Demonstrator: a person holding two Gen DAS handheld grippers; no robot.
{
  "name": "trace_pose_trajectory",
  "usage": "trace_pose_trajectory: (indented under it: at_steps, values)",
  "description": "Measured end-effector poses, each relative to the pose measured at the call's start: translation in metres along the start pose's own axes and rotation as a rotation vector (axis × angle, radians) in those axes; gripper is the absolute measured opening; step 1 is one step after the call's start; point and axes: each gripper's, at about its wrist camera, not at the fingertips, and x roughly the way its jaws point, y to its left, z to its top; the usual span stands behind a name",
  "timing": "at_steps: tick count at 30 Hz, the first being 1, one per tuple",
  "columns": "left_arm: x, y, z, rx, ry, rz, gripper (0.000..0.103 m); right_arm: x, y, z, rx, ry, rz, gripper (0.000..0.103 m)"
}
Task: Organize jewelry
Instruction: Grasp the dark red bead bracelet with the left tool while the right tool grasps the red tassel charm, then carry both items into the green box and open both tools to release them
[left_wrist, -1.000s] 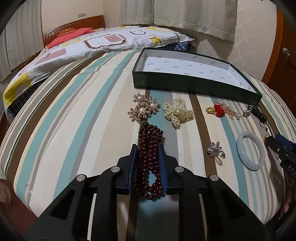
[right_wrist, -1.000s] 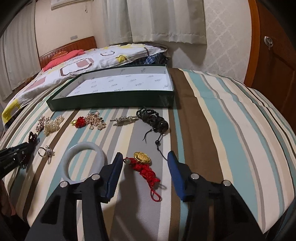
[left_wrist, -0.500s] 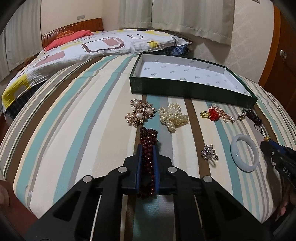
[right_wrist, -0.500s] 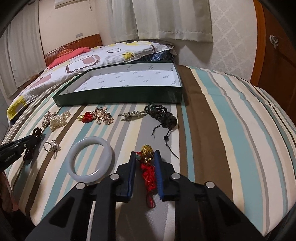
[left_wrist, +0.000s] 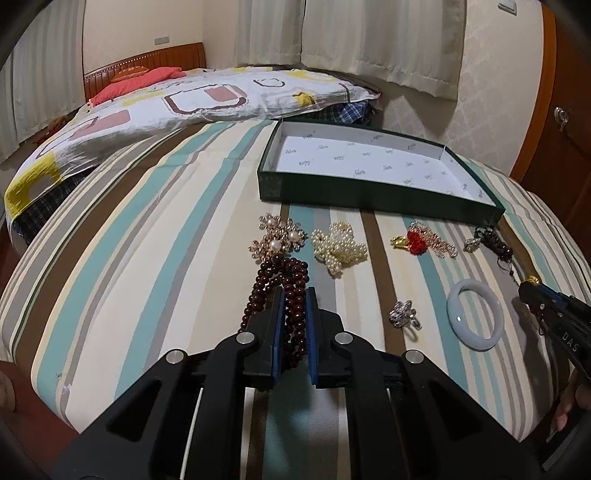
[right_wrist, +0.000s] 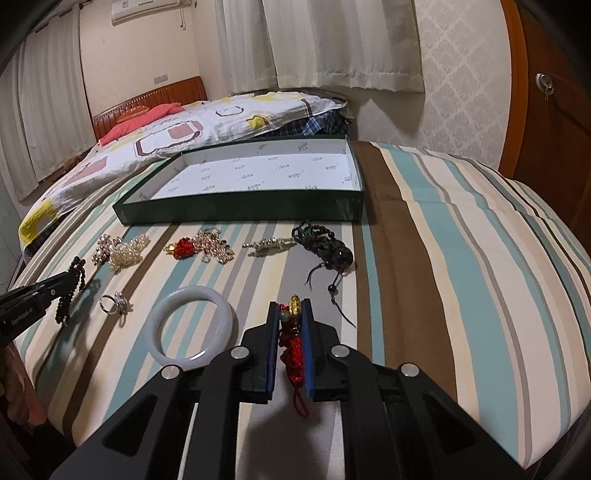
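Observation:
My left gripper (left_wrist: 294, 295) is shut on a dark red bead bracelet (left_wrist: 291, 284), whose loops hang out past the fingertips above the striped bed (left_wrist: 147, 236). My right gripper (right_wrist: 290, 308) is shut on a gold charm with a red knotted cord (right_wrist: 293, 341); the cord dangles between the blue pads. A shallow green box (left_wrist: 369, 192) with a white printed lining stands further back, nothing in it. In the right wrist view the left gripper (right_wrist: 72, 278) shows at the far left with the beads hanging from it.
On the bed lie a pearl flower brooch (left_wrist: 279, 236), a pearl cluster (left_wrist: 338, 247), a red and gold chain piece (left_wrist: 421, 240), a black cord necklace (right_wrist: 325, 247), a silver ring (left_wrist: 402, 314), a white jade bangle (right_wrist: 190, 326) and a slim silver brooch (right_wrist: 269, 245). A patterned quilt (left_wrist: 184, 103) lies behind.
Both grippers closed: the left on the red bead bracelet, the right on the gold charm with red cord. Both pieces now hang lifted off the bed.

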Motion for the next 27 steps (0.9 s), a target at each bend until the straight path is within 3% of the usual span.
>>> trace_pose_trajectory:
  at_steps: [8, 17, 27]
  values:
    - [-0.014, -0.003, 0.020, -0.001, -0.054, -0.014, 0.011, -0.013, 0.005, 0.019, 0.006, -0.053, 0.030, 0.012]
    - [-0.013, -0.022, 0.074, 0.017, -0.144, -0.047, 0.011, -0.011, 0.007, 0.069, -0.001, -0.145, 0.036, 0.012]
    - [0.029, -0.050, 0.140, 0.025, -0.185, -0.103, 0.011, 0.025, 0.005, 0.129, 0.000, -0.211, 0.037, 0.012]
